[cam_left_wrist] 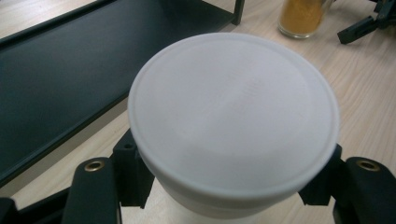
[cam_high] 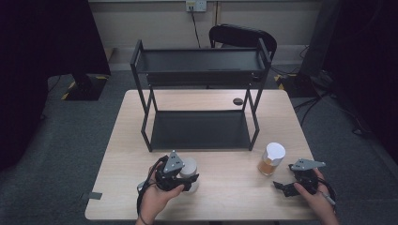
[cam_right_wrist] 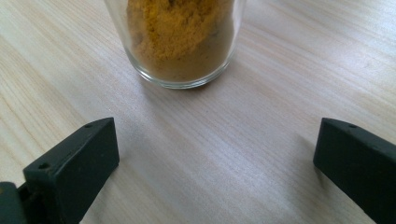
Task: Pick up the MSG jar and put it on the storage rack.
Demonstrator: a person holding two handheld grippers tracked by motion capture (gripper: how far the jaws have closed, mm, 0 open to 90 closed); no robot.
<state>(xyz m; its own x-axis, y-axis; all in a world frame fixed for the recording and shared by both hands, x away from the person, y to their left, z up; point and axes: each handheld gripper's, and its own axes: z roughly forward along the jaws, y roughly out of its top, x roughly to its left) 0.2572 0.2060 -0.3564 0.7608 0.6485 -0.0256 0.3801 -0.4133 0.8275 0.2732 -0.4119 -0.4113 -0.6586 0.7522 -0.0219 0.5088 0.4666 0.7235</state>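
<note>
Contact: left tool (cam_left_wrist: 229, 186) clenches the white-lidded jar (cam_left_wrist: 233, 121) just under its lid, right tool (cam_right_wrist: 215, 172) gapes released before the spice jar (cam_right_wrist: 180, 42) — lift straight, keep it level.

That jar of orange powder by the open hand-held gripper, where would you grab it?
Grip the jar of orange powder around its glass wall, below the white lid. It stands upright and round, so come in level from the near side, where the right hand-held gripper already waits with its jaws spread wide.
</note>
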